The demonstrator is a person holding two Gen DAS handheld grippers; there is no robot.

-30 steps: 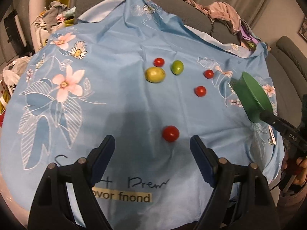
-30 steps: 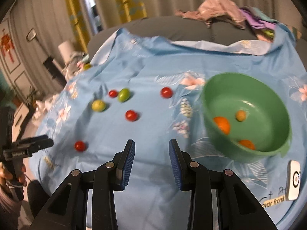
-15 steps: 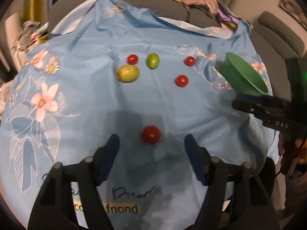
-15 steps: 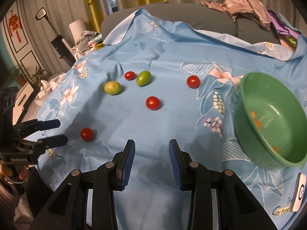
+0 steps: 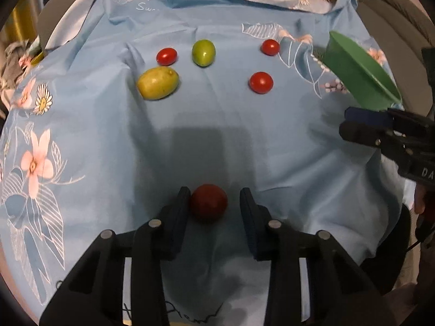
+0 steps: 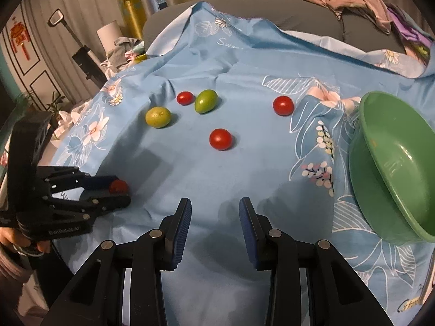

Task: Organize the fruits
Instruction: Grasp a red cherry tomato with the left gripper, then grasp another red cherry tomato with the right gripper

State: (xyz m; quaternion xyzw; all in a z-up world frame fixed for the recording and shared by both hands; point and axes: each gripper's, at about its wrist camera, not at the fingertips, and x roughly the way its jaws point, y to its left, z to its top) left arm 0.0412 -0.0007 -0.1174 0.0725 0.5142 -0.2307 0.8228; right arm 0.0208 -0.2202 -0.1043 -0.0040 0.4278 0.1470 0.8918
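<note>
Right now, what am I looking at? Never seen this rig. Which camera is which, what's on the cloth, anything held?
No robot: a person carries a two-finger gripper in each hand, with a fisheye camera on each looking along its fingers. In the left wrist view, the left gripper has just been closing around a red tomato; one pad touches it, the other shows a gap, so it is not yet gripped. The right gripper holds nothing. On the blue floral cloth lie three more red tomatoes, a green fruit and a yellow-green fruit. A green bowl sits at the right.
</note>
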